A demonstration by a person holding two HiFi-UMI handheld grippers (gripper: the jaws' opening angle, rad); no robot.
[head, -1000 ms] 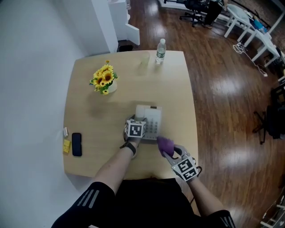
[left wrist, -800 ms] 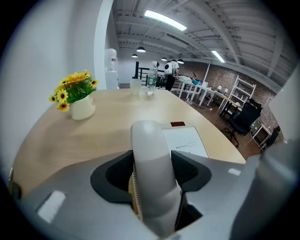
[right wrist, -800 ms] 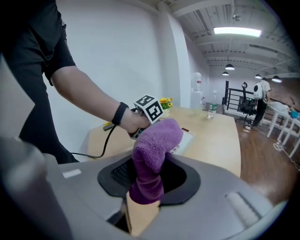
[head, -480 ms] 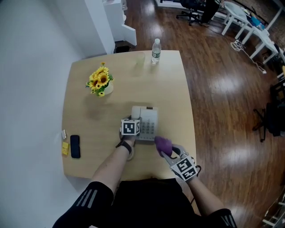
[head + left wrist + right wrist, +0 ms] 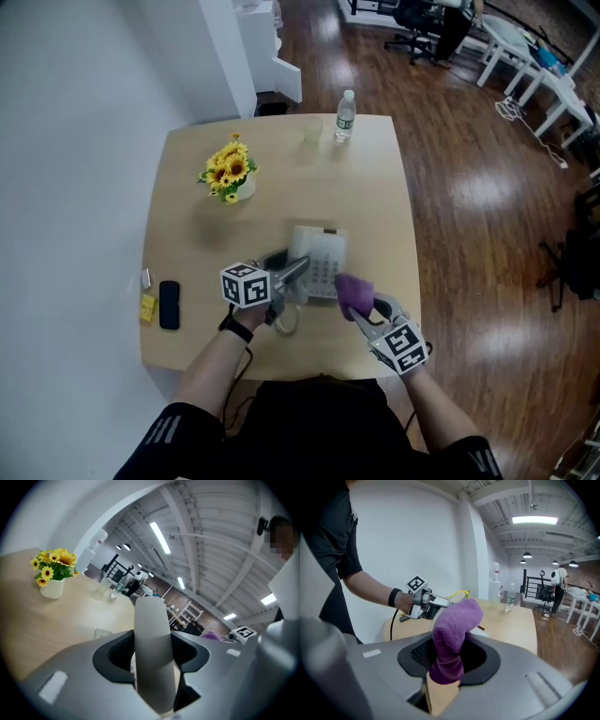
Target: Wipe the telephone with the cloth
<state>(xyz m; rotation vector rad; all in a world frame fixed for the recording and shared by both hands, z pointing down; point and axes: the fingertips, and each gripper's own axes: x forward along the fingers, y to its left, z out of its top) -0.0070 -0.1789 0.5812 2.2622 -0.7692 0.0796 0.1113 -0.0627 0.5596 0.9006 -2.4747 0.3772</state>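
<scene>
A grey desk telephone (image 5: 323,262) lies on the round-cornered wooden table (image 5: 187,244). Its handset (image 5: 292,271) is lifted off the left side of the base, and its pale bar (image 5: 152,653) fills the left gripper view. My left gripper (image 5: 279,282) is shut on that handset, the jaws just finishing their closing, pads pressing both sides. My right gripper (image 5: 364,311) is shut on a purple cloth (image 5: 353,292), which hangs over the telephone's near right corner. In the right gripper view the cloth (image 5: 452,634) bulges up from the jaws, with the left gripper (image 5: 427,603) beyond it.
A pot of sunflowers (image 5: 228,173) stands at the back left, a water bottle (image 5: 344,115) and a clear glass (image 5: 312,134) at the far edge. A black mobile phone (image 5: 169,305) and a yellow tag (image 5: 148,307) lie at the left edge. The handset cord (image 5: 286,319) loops near the front.
My left gripper closed on the handset and drew it up and leftward off the telephone. The right gripper with the cloth moved slightly toward the telephone's keypad side.
</scene>
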